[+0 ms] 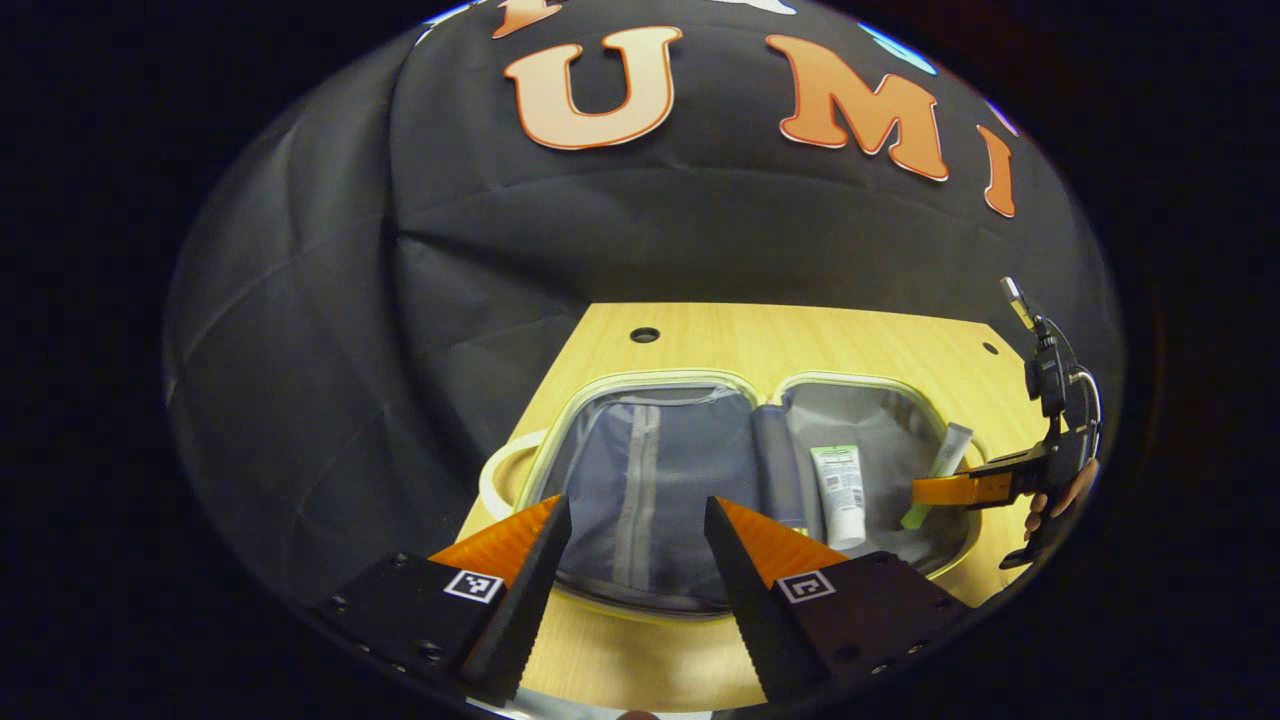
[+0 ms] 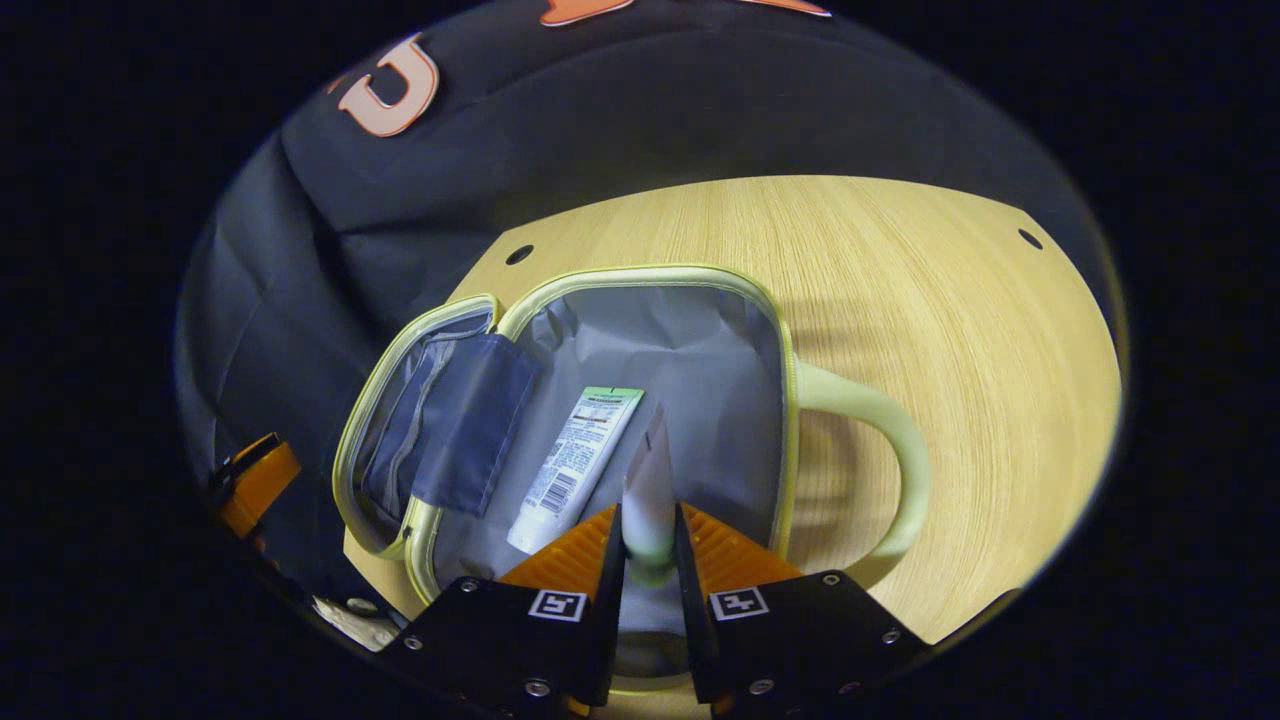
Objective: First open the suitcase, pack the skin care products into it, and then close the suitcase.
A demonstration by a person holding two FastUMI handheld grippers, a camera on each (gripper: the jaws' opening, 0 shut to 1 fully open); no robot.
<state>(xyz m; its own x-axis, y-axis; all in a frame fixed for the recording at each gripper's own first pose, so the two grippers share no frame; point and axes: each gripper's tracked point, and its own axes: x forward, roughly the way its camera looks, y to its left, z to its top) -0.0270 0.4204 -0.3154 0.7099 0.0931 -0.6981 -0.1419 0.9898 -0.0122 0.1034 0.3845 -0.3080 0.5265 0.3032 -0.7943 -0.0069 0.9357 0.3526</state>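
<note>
Wooden desk [image 1: 760, 345] carries the open suitcase [image 1: 650, 470] before black cloth wall; left claw [image 1: 637, 535] gapes wide and empty above it in the left gripper view. Right gripper view: right claw [image 2: 648, 545] grips a slim tube [image 2: 648, 490] over the lining, beside a white tube [image 2: 575, 455].

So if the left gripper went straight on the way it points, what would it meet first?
Probably the open suitcase: the left gripper, jaws open, aims at the zipped liner of its left half. Nothing seems to lie between, though depth is unclear.
</note>
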